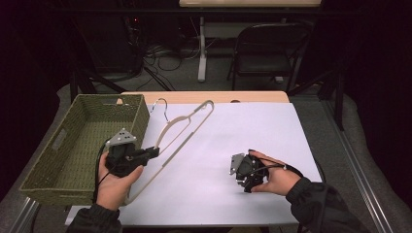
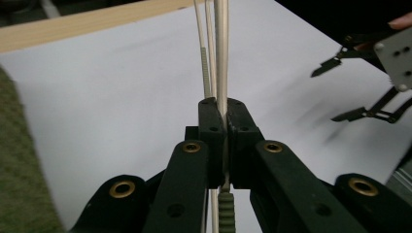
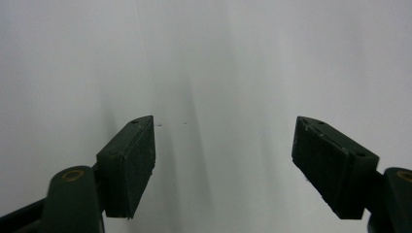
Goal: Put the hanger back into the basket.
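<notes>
Left gripper (image 2: 226, 114) clamped on cream hanger (image 1: 180, 131) beside woven basket (image 1: 43, 170); right gripper (image 3: 223, 160) gaped wide, empty, over white sheet (image 1: 243, 126).

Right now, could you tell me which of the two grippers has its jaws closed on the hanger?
The left gripper: its jaws pinch the cream hanger beside the basket. The right gripper stands open over white paper.

The high view looks forward and down on the white table (image 1: 243, 141); both gripper views sit close above it.
</notes>
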Demonstrator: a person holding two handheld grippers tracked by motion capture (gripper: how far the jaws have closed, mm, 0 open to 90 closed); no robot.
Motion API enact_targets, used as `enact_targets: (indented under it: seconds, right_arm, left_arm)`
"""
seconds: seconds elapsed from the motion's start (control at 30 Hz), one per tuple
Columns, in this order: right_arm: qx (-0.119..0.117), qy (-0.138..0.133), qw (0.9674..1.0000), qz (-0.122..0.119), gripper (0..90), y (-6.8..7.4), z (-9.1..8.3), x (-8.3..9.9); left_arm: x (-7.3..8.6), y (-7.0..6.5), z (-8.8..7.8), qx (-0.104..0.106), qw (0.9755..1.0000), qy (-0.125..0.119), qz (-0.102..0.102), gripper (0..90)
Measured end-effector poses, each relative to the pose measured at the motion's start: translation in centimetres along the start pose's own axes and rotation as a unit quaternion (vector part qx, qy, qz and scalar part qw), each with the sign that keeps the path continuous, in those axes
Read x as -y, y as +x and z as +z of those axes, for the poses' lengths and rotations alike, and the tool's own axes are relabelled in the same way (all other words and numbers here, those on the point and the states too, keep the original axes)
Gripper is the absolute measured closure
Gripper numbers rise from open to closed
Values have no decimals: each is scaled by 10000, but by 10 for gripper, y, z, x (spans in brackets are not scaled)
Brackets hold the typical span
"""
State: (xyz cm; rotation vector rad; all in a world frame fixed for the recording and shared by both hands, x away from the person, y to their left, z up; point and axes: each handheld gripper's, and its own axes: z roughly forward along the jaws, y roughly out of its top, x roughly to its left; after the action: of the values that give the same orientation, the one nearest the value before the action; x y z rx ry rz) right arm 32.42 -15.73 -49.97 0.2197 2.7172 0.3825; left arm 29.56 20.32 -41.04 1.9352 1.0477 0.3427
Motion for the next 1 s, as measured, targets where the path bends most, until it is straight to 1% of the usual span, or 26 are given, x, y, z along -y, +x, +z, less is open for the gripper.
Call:
enact_targets:
  seconds: [0.07, 0.1, 0.17, 0.2, 0.23, 0.27, 0.33, 0.37, 0.4, 0.43, 0.47, 0.5, 0.53, 0.63, 0.67, 0.7, 0.8, 0.87, 0.9, 0.93, 0.97, 1.0]
  right_arm:
    - [-15, 23, 10000, 52, 222, 0, 1, 1]
    - [-33, -28, 10000, 58, 221, 0, 2, 2]
    - [11, 23, 9999, 123, 215, 1, 0, 2]
    - [20, -37, 10000, 43, 213, -1, 0, 2]
    - [35, -39, 10000, 56, 213, -1, -1, 1]
    - [34, -38, 9999, 150, 211, 0, -1, 1]
    - [42, -59, 9999, 117, 210, 0, -1, 1]
    - [54, -55, 9999, 113, 210, 0, -1, 1]
    - [54, -55, 9999, 113, 210, 0, -1, 1]
    - [52, -36, 9999, 114, 210, 0, -1, 1]
    - [52, -36, 9999, 114, 210, 0, -1, 1]
    - [52, -65, 9999, 71, 210, -1, -1, 1]
    - [64, -56, 9999, 55, 210, -1, -1, 1]
    - [61, -52, 9999, 84, 210, 0, -1, 1]
    - [63, -49, 9999, 86, 210, 0, 0, 1]
    - [64, -40, 9999, 88, 210, 0, 0, 1]
    - [62, -16, 9999, 91, 210, 0, 0, 0]
    - [45, -33, 9999, 84, 210, 0, 1, 0]
    - [52, -25, 9999, 88, 211, 0, 1, 0]
    - [45, -28, 9999, 101, 211, 0, 1, 0]
    - [45, -28, 9999, 101, 211, 0, 1, 0]
    - [42, -31, 10000, 73, 211, -1, 2, 1]
  left_arm:
    - [-2, 1, -6, -162, 9998, -66, -20, 873]
    - [-3, 1, -9, -256, 9996, -107, -35, 874]
    - [-5, 4, -16, -433, 9989, -192, -76, 873]
    - [-5, 4, -16, -433, 9989, -192, -76, 874]
    - [-7, 5, -21, -590, 9980, -225, -80, 873]
    - [-9, 7, -26, -712, 9971, -247, -69, 873]
    - [-10, 9, -33, -882, 9956, -304, -31, 873]
    - [-11, 10, -37, -956, 9949, -323, -39, 873]
    - [-11, 10, -37, -956, 9949, -323, -39, 873]
    - [-13, 15, -45, -1071, 9936, -364, -51, 873]
    - [-13, 15, -45, -1071, 9936, -364, -51, 873]
    - [-15, 20, -53, -1191, 9920, -399, -95, 873]
    - [-15, 22, -58, -1254, 9911, -433, -117, 873]
    - [-16, 32, -71, -1391, 9888, -514, -180, 873]
    - [-16, 35, -74, -1445, 9880, -522, -168, 873]
    - [-16, 39, -79, -1511, 9869, -535, -193, 873]
    - [-13, 52, -88, -1714, 9836, -525, -219, 874]
    - [-11, 63, -93, -1867, 9809, -509, -208, 873]
    - [-11, 63, -93, -1867, 9809, -509, -208, 873]
    - [-7, 74, -97, -1959, 9793, -468, -218, 873]
    - [-7, 74, -97, -1959, 9793, -468, -218, 873]
    - [-3, 86, -101, -1983, 9788, -452, -252, 873]
